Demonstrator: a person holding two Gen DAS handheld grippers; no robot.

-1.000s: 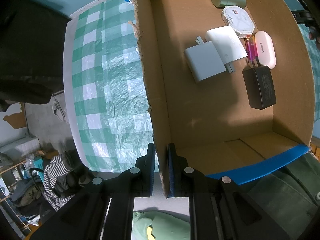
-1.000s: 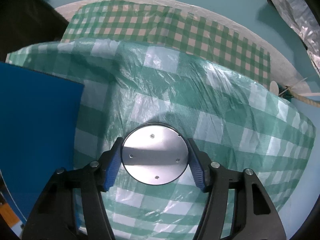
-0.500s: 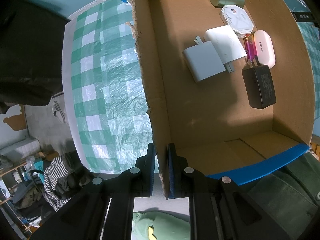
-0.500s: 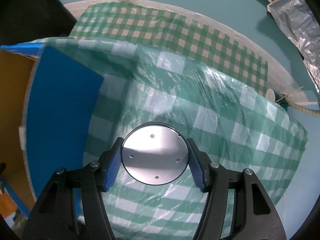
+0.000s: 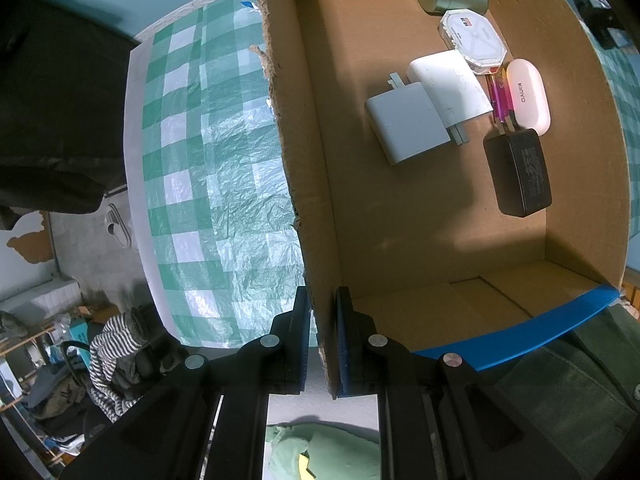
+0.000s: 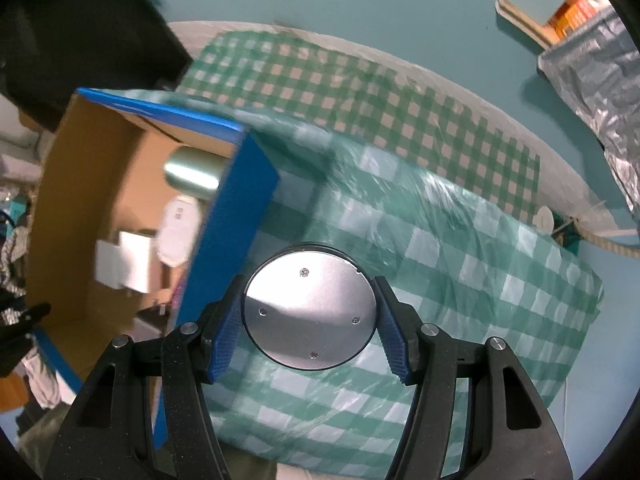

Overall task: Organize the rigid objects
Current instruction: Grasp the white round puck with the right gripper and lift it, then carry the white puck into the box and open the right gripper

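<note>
Disc [image 6: 310,311] sits clamped between your right gripper [image 6: 310,322] jaws; your left gripper [image 5: 322,346] pinches the box [image 5: 298,184] wall.

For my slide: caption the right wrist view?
Right hand-held gripper clamps a round metal disc above the checked tablecloth, beside the cardboard box.

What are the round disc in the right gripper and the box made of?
Round disc: looks like brushed metal, with a matte grey sheen, small screws and a dark rim. Box: corrugated cardboard, with a ragged, fibrous torn wall edge; its outside is blue.
</note>
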